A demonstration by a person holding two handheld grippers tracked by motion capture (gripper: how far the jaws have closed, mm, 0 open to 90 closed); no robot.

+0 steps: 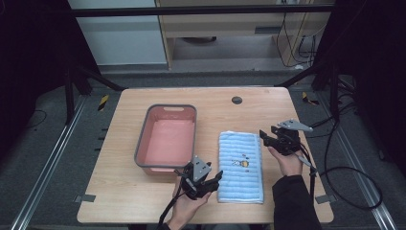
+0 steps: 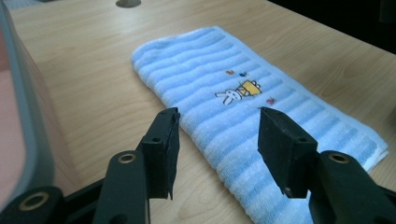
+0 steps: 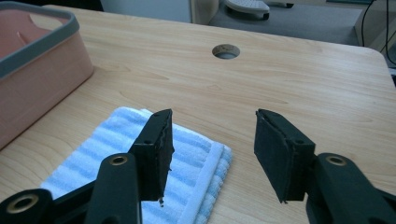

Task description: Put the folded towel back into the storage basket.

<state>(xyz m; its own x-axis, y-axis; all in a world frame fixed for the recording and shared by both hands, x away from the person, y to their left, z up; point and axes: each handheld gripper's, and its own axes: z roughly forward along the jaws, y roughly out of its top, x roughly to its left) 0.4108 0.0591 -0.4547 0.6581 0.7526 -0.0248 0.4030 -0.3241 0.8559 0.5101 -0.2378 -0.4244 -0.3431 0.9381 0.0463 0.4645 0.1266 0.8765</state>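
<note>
A folded blue striped towel [image 1: 241, 166] lies flat on the table [image 1: 119, 191], its long side running away from the person, a small cartoon print near its middle. The left gripper [image 1: 213, 180] sits at the towel's near left corner; in the left gripper view its fingers [image 2: 161, 149] stand well apart with nothing gripped — the towel's edge runs across the gap between them, one finger over bare wood, the other over the cloth. The right gripper [image 1: 266, 135] is at the towel's far right corner. Its fingers [image 3: 153, 154] are likewise parted and hold nothing — the towel's hemmed corner lies under and just beside the left finger, with bare table beneath the other. A pink basin [image 1: 142, 143] with a grey rim stands beyond the left gripper, just beside the towel.
</note>
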